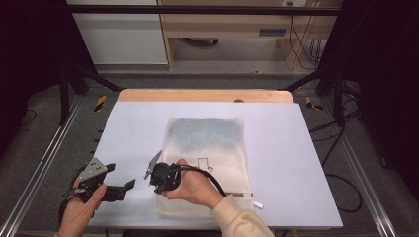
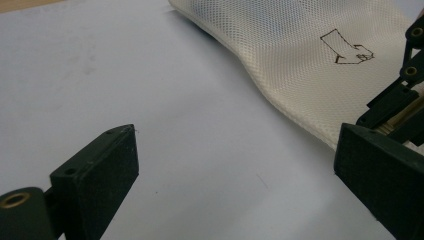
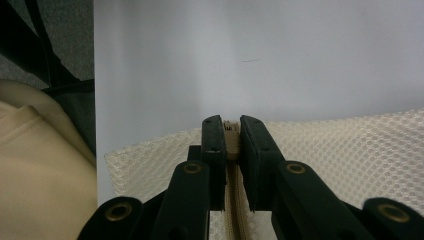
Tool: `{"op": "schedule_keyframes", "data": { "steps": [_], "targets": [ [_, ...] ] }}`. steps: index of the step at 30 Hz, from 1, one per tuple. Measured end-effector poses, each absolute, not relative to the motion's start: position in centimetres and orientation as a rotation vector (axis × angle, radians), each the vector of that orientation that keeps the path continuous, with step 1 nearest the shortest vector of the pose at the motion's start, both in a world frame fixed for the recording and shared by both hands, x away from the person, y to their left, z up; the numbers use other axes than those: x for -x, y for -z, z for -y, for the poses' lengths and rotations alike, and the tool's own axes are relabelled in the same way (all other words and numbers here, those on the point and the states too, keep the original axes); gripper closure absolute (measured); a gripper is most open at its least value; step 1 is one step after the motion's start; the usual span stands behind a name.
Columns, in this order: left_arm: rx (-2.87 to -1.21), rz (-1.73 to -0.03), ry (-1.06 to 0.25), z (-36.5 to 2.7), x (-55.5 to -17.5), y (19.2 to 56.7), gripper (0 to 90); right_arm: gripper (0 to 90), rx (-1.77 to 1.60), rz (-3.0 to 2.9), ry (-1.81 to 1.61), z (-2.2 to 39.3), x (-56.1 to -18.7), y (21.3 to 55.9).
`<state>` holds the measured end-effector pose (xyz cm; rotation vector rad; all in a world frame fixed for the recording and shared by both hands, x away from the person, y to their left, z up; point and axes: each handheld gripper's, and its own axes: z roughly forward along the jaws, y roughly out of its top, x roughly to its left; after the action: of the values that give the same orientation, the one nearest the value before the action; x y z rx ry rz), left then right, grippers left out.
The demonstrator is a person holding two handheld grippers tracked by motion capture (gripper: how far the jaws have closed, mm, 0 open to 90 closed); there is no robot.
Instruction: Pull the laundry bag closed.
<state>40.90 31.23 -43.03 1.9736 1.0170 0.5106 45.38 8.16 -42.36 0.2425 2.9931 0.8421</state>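
A cream mesh bag [image 1: 212,143] lies flat in the middle of the white table [image 1: 296,148], with a small arrow outline [image 1: 204,164] printed on it. My right gripper [image 1: 159,186] is at the bag's near left corner. In the right gripper view its jaws [image 3: 233,130] are shut on the cream zipper strip [image 3: 231,200] at the bag's edge [image 3: 350,145]. My left gripper [image 1: 121,176] hovers open left of the bag, with nothing between its jaws [image 2: 235,175]. In the left gripper view the bag [image 2: 300,60] and its arrow [image 2: 347,50] lie ahead to the right.
A white zipper pull [image 1: 257,204] sticks out at the bag's near right corner. A cream sleeve [image 3: 35,165] reaches over the table's near edge. Black frame posts [image 1: 64,84] stand off the table's far corners, with a wooden strip [image 1: 205,95] along its far edge.
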Motion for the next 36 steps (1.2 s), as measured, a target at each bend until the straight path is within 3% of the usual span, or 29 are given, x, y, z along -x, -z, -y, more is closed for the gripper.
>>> {"op": "schedule_keyframes", "data": {
  "steps": [13, 21, 36],
  "targets": [
    [-1.967, -0.940, -0.368, -28.9, -40.6, 43.7, 3.9, 81.5, -0.291, -2.993, -0.926, -7.3, -46.1, 41.8],
    [-1.984, -0.922, -0.358, -28.3, -40.4, 43.8, 5.9, 81.5, -0.297, -2.967, -0.951, -7.0, -46.0, 41.5],
    [-2.009, -0.880, -0.274, -27.2, -40.3, 44.3, 18.6, 81.4, -0.295, -2.961, -0.964, -6.7, -45.8, 41.5]
  ]
}}
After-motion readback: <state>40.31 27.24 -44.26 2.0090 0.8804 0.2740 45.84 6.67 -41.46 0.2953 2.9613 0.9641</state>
